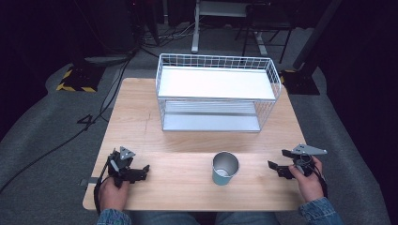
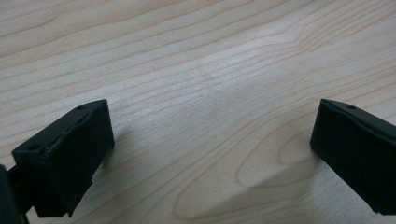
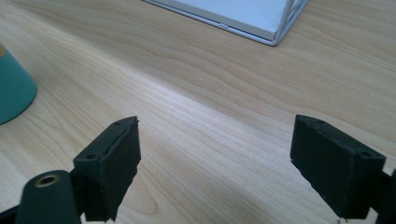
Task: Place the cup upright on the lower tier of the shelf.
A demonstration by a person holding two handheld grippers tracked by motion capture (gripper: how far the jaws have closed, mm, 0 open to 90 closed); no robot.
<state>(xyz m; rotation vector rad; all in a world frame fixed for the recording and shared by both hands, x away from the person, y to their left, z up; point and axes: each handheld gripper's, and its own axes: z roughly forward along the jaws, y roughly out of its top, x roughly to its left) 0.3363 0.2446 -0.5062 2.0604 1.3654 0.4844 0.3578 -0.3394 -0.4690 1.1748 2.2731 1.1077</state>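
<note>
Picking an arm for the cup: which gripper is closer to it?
The right gripper: the cup stands right of the table's middle, with a shorter gap to it than to the left gripper.

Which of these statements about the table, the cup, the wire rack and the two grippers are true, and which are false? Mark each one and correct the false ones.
1. The cup stands upright on the table. True.
2. The cup sits on the wire rack's top shelf. False: it stands on the table, nearer the person than the rack.
3. The left gripper has its jaws open with only wood between them. True.
4. The right gripper is shut on the cup. False: its jaws are open, apart from the cup.
</note>
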